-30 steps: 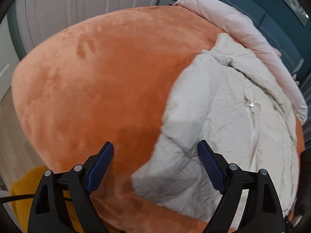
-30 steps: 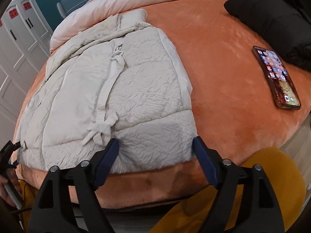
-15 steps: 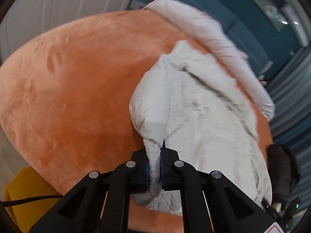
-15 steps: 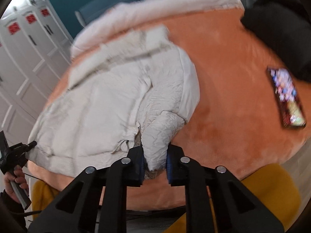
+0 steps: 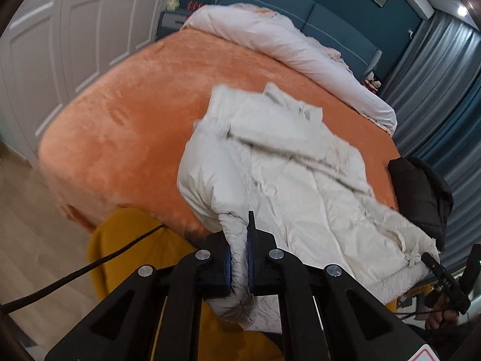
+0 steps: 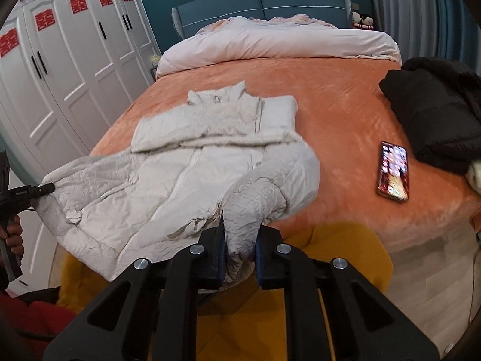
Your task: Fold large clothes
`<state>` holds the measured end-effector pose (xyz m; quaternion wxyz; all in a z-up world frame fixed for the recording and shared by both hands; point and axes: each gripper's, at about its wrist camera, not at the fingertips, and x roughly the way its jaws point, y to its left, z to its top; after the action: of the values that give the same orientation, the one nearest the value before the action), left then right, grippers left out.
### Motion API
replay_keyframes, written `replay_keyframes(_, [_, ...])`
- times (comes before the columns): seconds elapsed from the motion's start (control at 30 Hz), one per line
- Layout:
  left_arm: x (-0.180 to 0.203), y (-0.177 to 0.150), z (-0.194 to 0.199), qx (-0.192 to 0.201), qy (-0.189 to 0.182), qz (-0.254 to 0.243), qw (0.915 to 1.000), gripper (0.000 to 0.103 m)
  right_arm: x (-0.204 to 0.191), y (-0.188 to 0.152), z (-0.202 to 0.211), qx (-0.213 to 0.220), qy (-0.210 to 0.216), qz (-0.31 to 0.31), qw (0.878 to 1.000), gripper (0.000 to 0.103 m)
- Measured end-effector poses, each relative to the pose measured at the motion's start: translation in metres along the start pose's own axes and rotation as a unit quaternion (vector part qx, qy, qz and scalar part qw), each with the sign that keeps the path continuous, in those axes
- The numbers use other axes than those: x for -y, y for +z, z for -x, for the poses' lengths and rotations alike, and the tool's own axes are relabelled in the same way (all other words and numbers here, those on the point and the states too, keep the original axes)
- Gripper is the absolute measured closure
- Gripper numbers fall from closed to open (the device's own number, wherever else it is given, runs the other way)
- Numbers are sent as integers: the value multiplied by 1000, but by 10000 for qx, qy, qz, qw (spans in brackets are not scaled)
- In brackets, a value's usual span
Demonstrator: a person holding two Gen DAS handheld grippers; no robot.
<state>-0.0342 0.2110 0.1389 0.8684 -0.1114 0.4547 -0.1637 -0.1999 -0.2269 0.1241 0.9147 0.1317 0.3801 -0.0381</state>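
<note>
Where a second ago both tongs hovered wide above a flat hem, the left tongs [image 5: 239, 266] and right tongs [image 6: 239, 257] are now each clamped on a near bottom corner of the jacket [image 6: 192, 168], lifted off the bed [image 6: 330, 96]. This likely begins folding the hem toward the far collar. The jacket's upper half lies on the orange bed, left of centre. Counted: one white jacket, one black coat [image 6: 436, 111] at far right, one phone [image 6: 393, 171] right of the jacket, one pale duvet [image 6: 276, 42].
</note>
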Motion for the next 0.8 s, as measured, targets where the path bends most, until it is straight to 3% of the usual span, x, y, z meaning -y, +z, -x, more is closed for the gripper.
replay_keyframes(0.1, [14, 8, 22, 441, -23, 10, 9990, 98, -7, 10, 18, 428, 4, 78, 9991, 90])
replay_keyframes(0.2, [22, 31, 23, 1035, -208, 289, 9940, 98, -6, 39, 17, 1142, 55, -76, 9934, 89])
replay_keyframes(0.33, [32, 72, -4, 1865, -87, 363, 9817, 97, 7, 79, -11, 1873, 63, -345, 9817, 89])
replay_keyframes(0.4, [36, 98, -28, 2098, 50, 383, 9770, 96, 12, 103, -34, 2131, 31, -476, 9759, 89])
replay_keyframes(0.6, [39, 164, -94, 2279, 492, 527, 9710, 92, 28, 167, -109, 2331, -139, -976, 9674, 89])
replay_keyframes(0.8, [21, 209, -176, 1924, 1065, 584, 9738, 86, 33, 202, -173, 2237, -416, -1066, 9679, 83])
